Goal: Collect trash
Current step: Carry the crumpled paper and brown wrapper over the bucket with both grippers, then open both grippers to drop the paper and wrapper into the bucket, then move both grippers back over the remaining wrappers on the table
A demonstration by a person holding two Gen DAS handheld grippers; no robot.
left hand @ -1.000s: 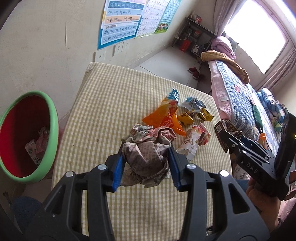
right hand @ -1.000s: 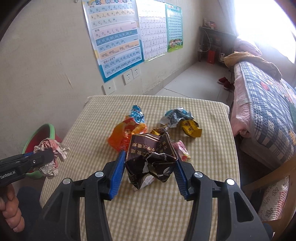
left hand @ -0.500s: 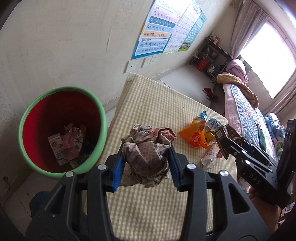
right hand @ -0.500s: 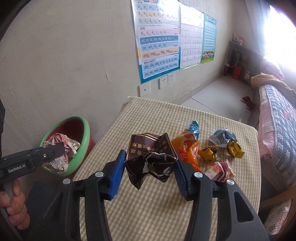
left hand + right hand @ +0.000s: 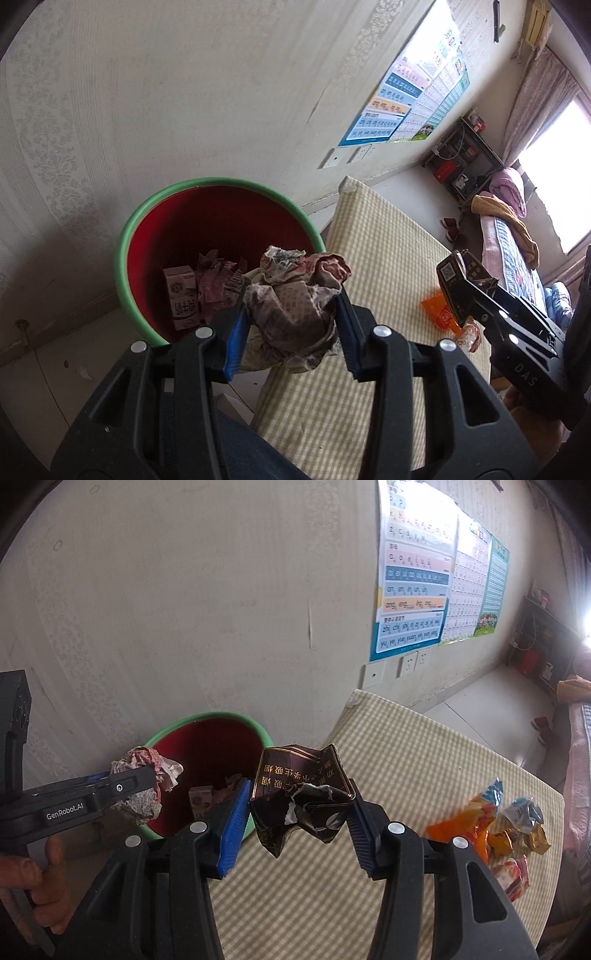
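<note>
Green-rimmed and red inside, the trash bin (image 5: 218, 254) sits on the floor against the pale wall, right beside the edge of the table with the yellow checked cloth (image 5: 388, 251), and there is already rubbish at the bottom of it: a small pinkish carton (image 5: 181, 295) and some crumpled wrappers (image 5: 218, 284). The left gripper (image 5: 291, 325) has its blue pads clamped on a crumpled ball of printed paper (image 5: 295, 295), jaws narrow around it, and in the left wrist view the wad hangs at the near rim of the bin, partly over the table's edge. From the right wrist view that same gripper reaches in from the left with a hand (image 5: 33, 886) wrapped around its handle, the paper wad in front of the bin's rim. The right gripper (image 5: 301, 823) is pinching a crushed dark brown packet with gold lettering (image 5: 299, 797), jaws at a middling width with the packet filling the gap; it hangs at the table's edge, just beside the bin. Back on the cloth, well apart from both grippers, lie an orange snack bag (image 5: 465, 819), a small blue-and-silver wrapper (image 5: 524, 808), gold wrappers (image 5: 517, 840) and a red-and-white one (image 5: 513, 877) at the far right. Posters (image 5: 417, 590) hang on the wall above the sockets.
</note>
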